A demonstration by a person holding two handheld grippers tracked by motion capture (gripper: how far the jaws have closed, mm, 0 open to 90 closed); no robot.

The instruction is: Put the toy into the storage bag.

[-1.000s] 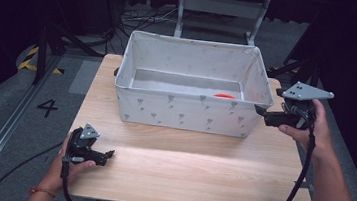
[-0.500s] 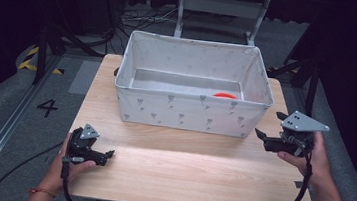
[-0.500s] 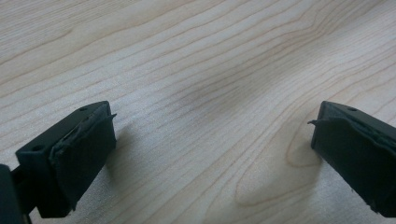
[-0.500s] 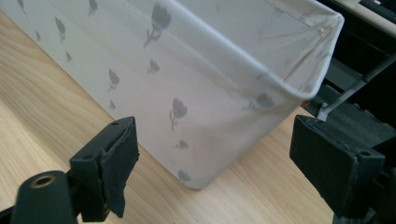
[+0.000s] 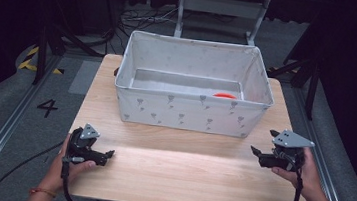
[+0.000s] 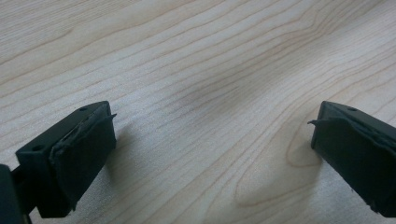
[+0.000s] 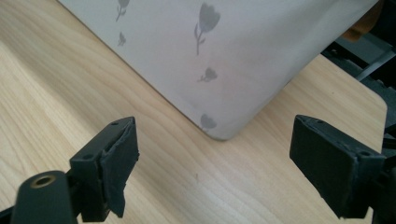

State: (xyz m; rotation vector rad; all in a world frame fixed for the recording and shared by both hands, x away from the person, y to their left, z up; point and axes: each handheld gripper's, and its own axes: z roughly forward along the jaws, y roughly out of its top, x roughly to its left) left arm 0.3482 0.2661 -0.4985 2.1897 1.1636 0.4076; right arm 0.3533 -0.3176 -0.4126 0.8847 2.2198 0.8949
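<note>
A grey fabric box (image 5: 190, 114) printed with small flowers stands on the far half of the wooden table (image 5: 183, 176). An orange-red object (image 5: 225, 95) lies inside it at the right, mostly hidden by the front wall. My left gripper (image 5: 108, 153) rests low at the table's front left, open, with bare wood between its jaws (image 6: 210, 140). My right gripper (image 5: 261, 143) is held low at the table's right, just off the box's front right corner. It is open and empty (image 7: 215, 154), facing that corner of the box (image 7: 219, 130).
A metal frame (image 5: 221, 7) stands behind the table with cables on the floor around it. A floor rail with a "4" mark (image 5: 47, 108) runs along the left. The table's right edge (image 5: 303, 189) is close to my right hand.
My right gripper has come down from beside the box's right rim to low over the table, nearer the front. The left gripper has kept still.
</note>
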